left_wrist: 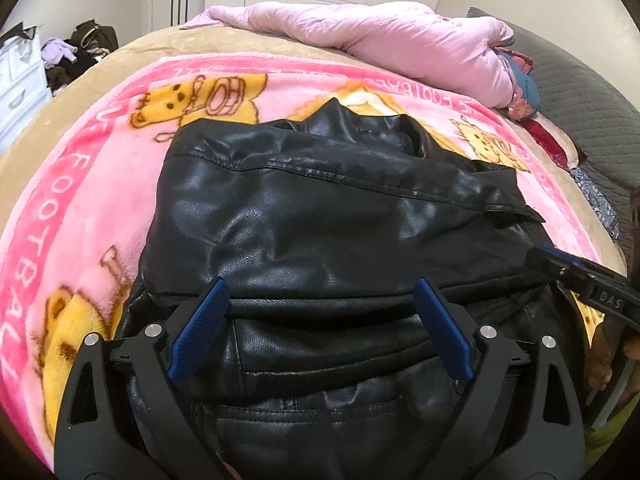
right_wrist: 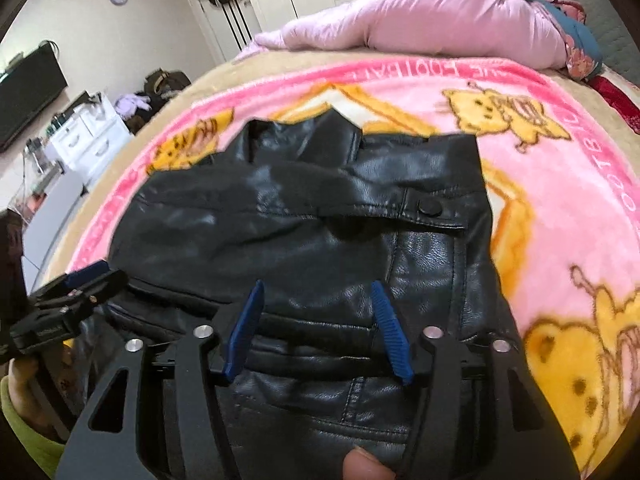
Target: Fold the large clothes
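Both hand-held grippers, left (left_wrist: pixel 322 322) and right (right_wrist: pixel 316 322), hover with jaws apart and empty over the near hem of the black leather jacket (left_wrist: pixel 320 208) on the pink blanket (left_wrist: pixel 80 168); slick, stiff leather may slip or spring open if pinched shallowly.

A glossy black leather-look jacket (left_wrist: pixel 320 216) lies on a fuzzy pink fleece blanket (left_wrist: pixel 80 184); ribbed blue fingers (right_wrist: pixel 386 332) look matt.

Bare pink blanket (right_wrist: pixel 560 208) borders the black leather jacket (left_wrist: pixel 320 216) on both sides. Beyond the jacket, a bunched pink duvet (left_wrist: pixel 392 44) blocks passage.
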